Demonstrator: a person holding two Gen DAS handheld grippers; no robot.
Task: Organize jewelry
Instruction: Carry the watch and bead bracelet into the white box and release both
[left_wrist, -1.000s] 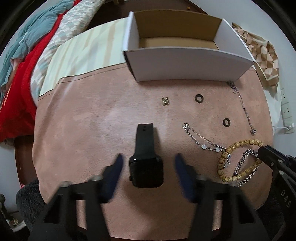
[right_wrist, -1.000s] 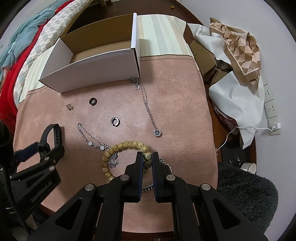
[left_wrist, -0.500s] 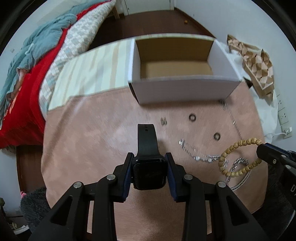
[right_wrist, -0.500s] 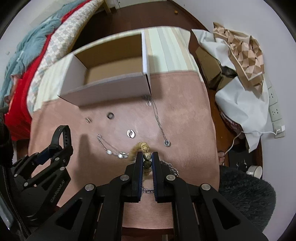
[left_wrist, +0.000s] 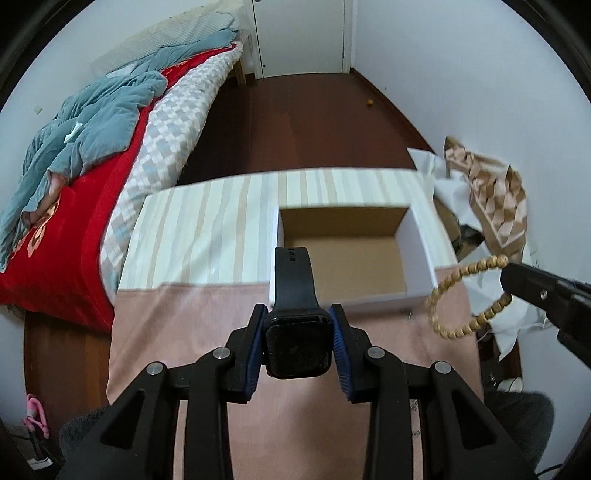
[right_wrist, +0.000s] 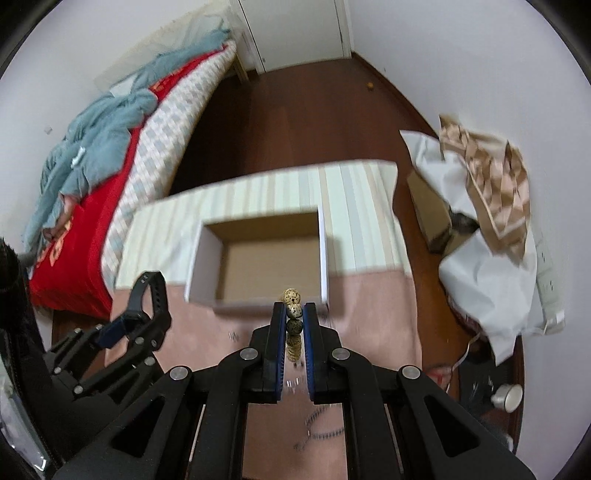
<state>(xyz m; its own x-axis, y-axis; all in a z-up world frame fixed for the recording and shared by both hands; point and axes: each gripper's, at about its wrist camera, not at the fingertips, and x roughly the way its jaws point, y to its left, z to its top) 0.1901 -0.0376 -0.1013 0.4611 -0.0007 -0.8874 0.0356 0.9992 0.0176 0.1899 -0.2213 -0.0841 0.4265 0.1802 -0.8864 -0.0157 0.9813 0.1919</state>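
My left gripper (left_wrist: 297, 314) is shut on a black smartwatch (left_wrist: 297, 345), lifted above the pink mat (left_wrist: 177, 325); its strap points toward the open white cardboard box (left_wrist: 421, 243). In the right wrist view the left gripper (right_wrist: 133, 325) and the watch strap (right_wrist: 151, 291) show at the left. My right gripper (right_wrist: 294, 306) is shut on a wooden bead bracelet (right_wrist: 292, 312), held in the air in front of the box (right_wrist: 197, 258). The bracelet (left_wrist: 465, 295) hangs as a loop from the right gripper (left_wrist: 511, 267) at the box's right.
A silver chain (right_wrist: 321, 432) lies on the mat under my right gripper, and a small earring (right_wrist: 232, 335) near the box. A bed (left_wrist: 92, 155) with red and grey bedding stands at the left. White paper and a patterned cloth (left_wrist: 487, 199) lie at the right.
Both grippers have risen off the mat and moved forward toward the box, the left carrying the watch, the right carrying the bead bracelet clear of the chains.
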